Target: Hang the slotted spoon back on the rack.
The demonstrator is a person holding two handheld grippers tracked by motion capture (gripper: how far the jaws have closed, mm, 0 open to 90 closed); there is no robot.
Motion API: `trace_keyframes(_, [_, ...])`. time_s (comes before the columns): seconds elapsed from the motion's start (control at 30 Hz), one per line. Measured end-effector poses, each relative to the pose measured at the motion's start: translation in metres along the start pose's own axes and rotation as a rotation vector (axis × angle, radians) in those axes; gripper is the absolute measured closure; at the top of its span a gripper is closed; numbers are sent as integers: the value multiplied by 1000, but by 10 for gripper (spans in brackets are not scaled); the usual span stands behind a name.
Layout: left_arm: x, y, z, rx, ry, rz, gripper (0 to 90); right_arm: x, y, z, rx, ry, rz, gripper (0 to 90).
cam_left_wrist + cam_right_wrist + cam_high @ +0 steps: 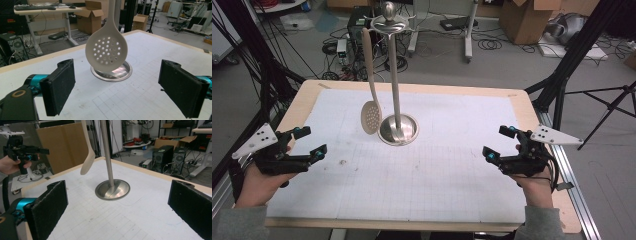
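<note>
White gridded paper covered the table (422, 200), with cables and boxes on the floor beyond. Two hands came in over the near edge, one toward each near corner, each holding a gripper level and angled inward. Both the left gripper (309, 142) and the right gripper (498, 143) had jaws spread wide, holding nothing. One slotted spoon (371, 118) hung from one metal stand (398, 128) near the table's middle, well apart from both grippers and between them.
</note>
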State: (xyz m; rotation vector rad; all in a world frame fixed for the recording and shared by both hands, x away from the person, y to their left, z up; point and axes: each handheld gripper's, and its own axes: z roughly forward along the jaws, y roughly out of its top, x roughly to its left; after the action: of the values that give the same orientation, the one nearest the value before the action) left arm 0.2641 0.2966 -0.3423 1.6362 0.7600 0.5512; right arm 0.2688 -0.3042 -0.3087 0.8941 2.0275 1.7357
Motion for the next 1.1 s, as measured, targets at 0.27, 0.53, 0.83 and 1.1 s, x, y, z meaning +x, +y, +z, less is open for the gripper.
trace_keyframes(0.27, [-1,-1,-2,-6,21,10,143,-5,-5,-4,-13,-26,-1,15])
trace_keyframes(0.53, [2,-4,-5,-16,57,6,143,-13,-14,-9,-15,-49,-8,14])
trace_keyframes(0.83, [2,-2,-9,-48,67,-16,143,-22,-30,-21,-50,-70,-15,14])
trace_keyframes(1.1, [5,-5,-5,-40,74,-23,143,-30,-36,-35,-97,-93,4,14])
